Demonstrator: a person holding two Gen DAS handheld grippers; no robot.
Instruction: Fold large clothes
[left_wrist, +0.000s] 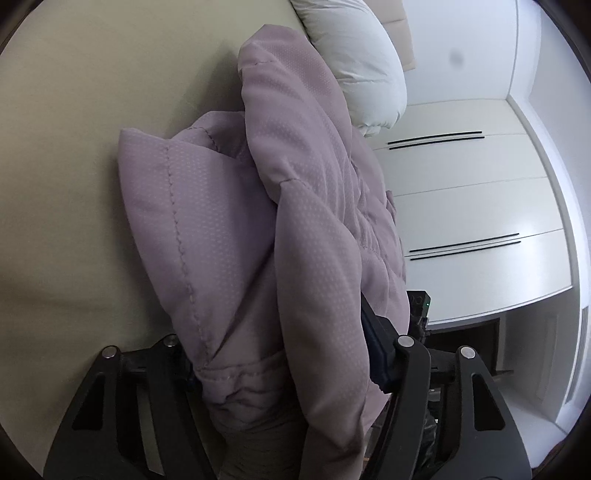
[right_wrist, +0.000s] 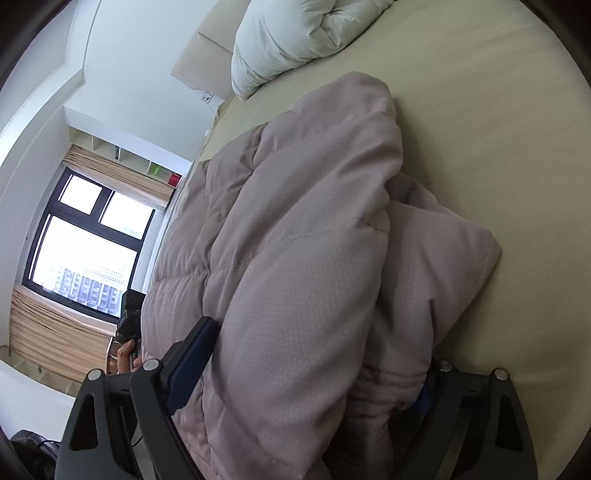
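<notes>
Beige bed sheet (right_wrist: 498, 147) lies beneath our quilted mauve jacket (left_wrist: 295, 240), a white pillow (left_wrist: 354, 55) at one o'clock. Our left gripper (left_wrist: 284, 354) and right gripper (right_wrist: 314, 373) each stand wide, clamping thick bunched jacket folds between both fingers

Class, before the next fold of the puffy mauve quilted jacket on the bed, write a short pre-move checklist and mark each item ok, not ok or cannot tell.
1. Left gripper has the puffy mauve quilted jacket between its fingers: ok.
2. Right gripper has jacket fabric between its fingers: ok.
3. How firmly either gripper clamps: cannot tell, padding hides the fingertips.
4. Jacket rests on the beige bed sheet: ok.
5. White pillow lies apart from the jacket in the right wrist view: ok.
6. Jacket lies flat and neat: not ok, it is bunched in thick layers.
</notes>
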